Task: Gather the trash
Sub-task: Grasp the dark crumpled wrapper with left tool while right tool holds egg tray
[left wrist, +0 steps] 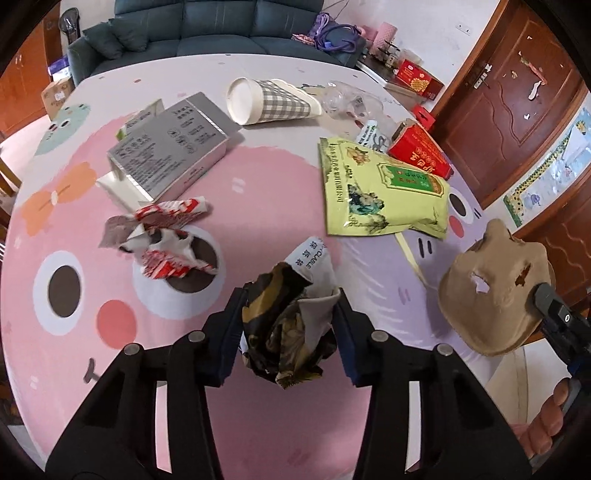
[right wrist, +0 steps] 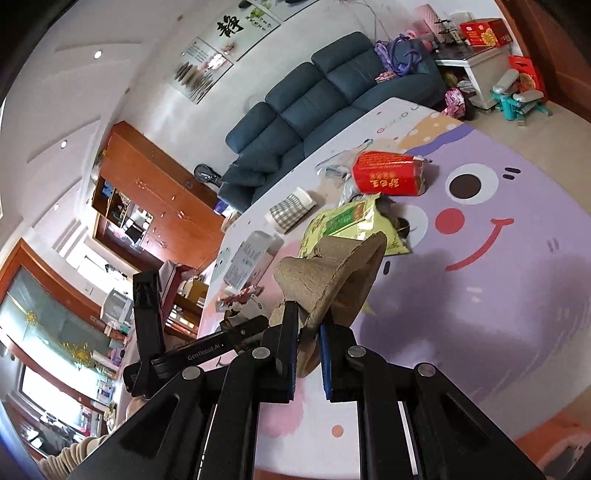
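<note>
Left gripper (left wrist: 290, 328) pinching crumpled dark wrapper (left wrist: 291, 325), just right of red-white wrapper (left wrist: 162, 240), long axis pointing away. Right gripper (right wrist: 308, 332) clamped on cardboard scrap (right wrist: 328, 280), farther right.

Only a few bits I could actually read. The side arm of the left gripper (right wrist: 255, 326) had "GenRobot.AI" printed in white. The crumpled wrapper (left wrist: 291, 325) showed a white strip ending in "CLABLE" plus Chinese characters. A wall scroll (right wrist: 240, 26) carried one big black character, 静.
</note>
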{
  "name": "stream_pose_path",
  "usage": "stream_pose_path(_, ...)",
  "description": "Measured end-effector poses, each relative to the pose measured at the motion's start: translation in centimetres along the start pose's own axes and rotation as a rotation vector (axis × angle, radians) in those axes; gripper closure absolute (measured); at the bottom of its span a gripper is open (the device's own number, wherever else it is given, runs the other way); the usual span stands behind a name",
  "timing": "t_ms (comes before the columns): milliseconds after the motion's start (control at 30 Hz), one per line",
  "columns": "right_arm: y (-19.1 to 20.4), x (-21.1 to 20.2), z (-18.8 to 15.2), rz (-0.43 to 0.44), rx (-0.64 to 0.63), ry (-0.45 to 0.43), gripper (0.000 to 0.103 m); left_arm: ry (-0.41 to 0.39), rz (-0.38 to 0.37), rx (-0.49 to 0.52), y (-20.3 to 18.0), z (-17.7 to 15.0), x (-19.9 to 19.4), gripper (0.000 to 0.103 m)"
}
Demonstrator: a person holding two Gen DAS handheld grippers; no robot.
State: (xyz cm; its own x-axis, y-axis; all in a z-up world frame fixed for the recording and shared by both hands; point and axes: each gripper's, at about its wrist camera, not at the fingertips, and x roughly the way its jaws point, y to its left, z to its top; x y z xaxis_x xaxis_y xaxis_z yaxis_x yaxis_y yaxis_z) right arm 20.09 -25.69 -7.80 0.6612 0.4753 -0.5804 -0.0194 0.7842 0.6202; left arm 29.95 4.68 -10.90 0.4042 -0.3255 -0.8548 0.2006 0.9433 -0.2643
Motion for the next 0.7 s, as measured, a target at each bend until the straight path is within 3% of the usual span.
stream_pose_path(367, 3.6, -1.6, -0.9, 0.036, -0.064, 0.000, 0.093, -0.079, -0.021, 0.014, -0.5, -1.9, -6.0, 0.063)
stream_pose_path(700, 6.9, -6.9, -5.6, 0.019, -0.211, 0.071, 0.093, -0.146, -0.111, 0.066, -4.4, -7.0, -12.2, 0.063)
